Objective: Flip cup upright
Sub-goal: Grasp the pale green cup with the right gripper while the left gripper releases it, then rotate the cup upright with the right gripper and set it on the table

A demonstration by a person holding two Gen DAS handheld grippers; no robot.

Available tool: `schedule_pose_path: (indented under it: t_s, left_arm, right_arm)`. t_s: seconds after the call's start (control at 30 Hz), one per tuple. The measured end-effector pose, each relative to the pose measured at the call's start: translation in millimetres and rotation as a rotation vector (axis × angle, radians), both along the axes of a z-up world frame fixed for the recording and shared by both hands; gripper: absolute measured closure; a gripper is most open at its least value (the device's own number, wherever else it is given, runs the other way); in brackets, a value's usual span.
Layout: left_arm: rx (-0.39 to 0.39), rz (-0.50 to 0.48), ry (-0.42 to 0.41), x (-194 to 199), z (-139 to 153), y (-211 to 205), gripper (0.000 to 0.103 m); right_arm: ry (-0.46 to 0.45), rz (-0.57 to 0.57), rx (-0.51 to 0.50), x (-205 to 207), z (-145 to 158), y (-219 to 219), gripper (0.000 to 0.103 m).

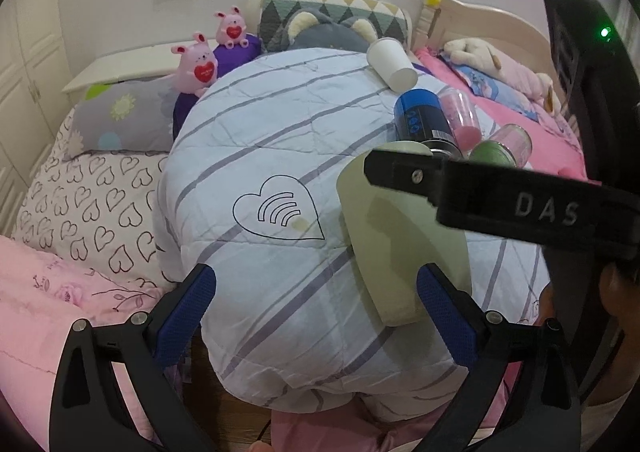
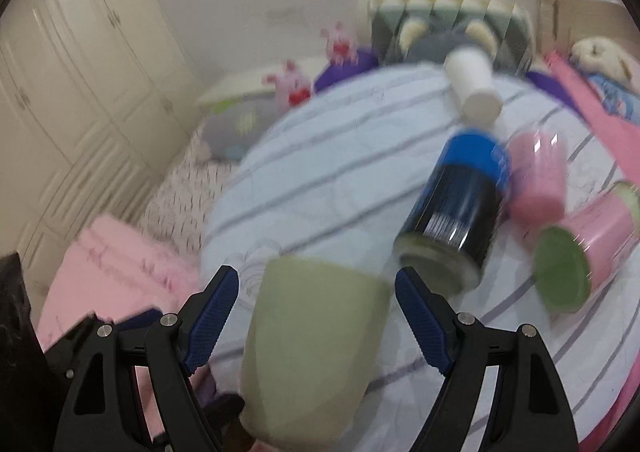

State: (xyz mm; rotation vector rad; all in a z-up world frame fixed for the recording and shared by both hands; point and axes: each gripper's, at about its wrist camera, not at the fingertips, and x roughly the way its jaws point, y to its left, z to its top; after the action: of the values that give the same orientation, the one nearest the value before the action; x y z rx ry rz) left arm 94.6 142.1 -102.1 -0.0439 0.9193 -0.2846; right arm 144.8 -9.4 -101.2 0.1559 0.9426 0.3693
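Observation:
A pale green cup (image 1: 404, 236) lies on its side on the striped quilt (image 1: 280, 155), its base toward the far side. In the right wrist view the green cup (image 2: 312, 348) sits between the open fingers of my right gripper (image 2: 316, 316), not touching the pads; this view is motion-blurred. In the left wrist view a black finger (image 1: 460, 187) of the right gripper crosses over the cup. My left gripper (image 1: 316, 312) is open and empty; its right pad (image 1: 444, 316) is close beside the cup's rim end.
Other cups lie on the quilt beyond: a white paper cup (image 1: 390, 63), a blue and black can (image 1: 424, 119), a pink tumbler (image 1: 464, 119) and a pink cup with green base (image 1: 504, 149). Pillows and pink plush toys (image 1: 196, 65) sit at the headboard.

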Motion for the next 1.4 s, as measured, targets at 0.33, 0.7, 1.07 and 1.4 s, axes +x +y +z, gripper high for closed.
schedule_pose_path:
  t_s: [0.33,0.7,1.07,1.4]
  left_arm:
    - [0.004,-0.023,-0.002,0.8,0.0,-3.3,0.001]
    - [-0.038,-0.047,-0.005,1.8,1.7,-4.5,0.001]
    - [-0.030,0.080,-0.051,30.7,-0.8,-0.8,0.001]
    - [-0.022,0.140,-0.043,58.9,-14.8,-1.9,0.001]
  right_arm:
    - [0.131,-0.019,0.053,8.2,-27.1,-5.9,0.020]
    - [0.018,0.035,0.040,-3.2,-11.1,1.7,0.021]
    - [-0.192,0.031,-0.050,4.7,12.9,9.2,0.022]
    - [-0.289,0.032,-0.115,21.8,11.0,20.6,0.022]
